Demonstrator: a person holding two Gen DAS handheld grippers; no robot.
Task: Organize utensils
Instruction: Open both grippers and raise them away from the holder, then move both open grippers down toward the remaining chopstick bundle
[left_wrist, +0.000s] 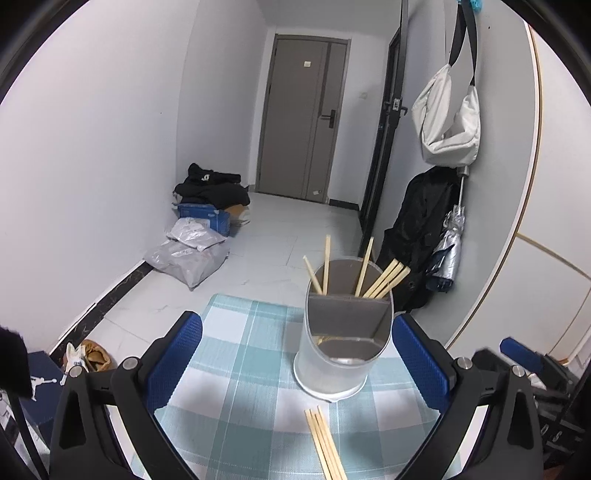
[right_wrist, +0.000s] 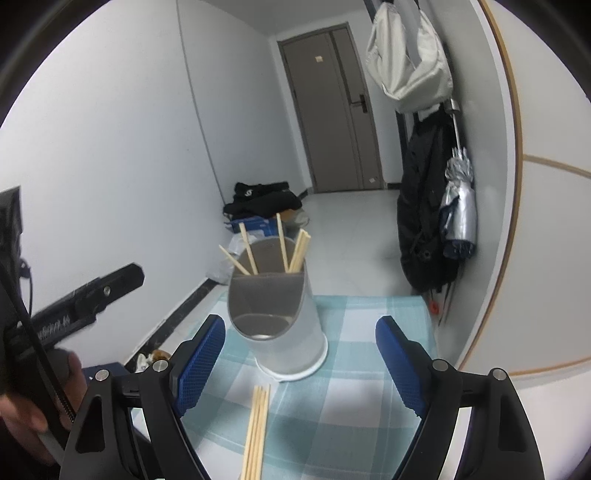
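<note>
Plainly spread, both sets of tongs: left gripper (left_wrist: 297, 354) and right gripper (right_wrist: 299, 360), blue pads wide apart, nothing pinched. Bundle of loose chopsticks (right_wrist: 256, 432) flat on the checked tablecloth (left_wrist: 240, 332), just in front of the divided holder (left_wrist: 343, 332), not touching it. More chopsticks (left_wrist: 384, 280) already upright in the far compartment.

Risks, as judged: thin sticks lying tight together, likely to scatter or roll under a closing pinch; tall, light-looking holder easily tipped by a nudge from either pad; two grippers crowding the same bundle.

Beyond: small table, pale tiled floor, grey door (left_wrist: 303, 122), bags (left_wrist: 192, 258) by the wall, possibly parcels.
</note>
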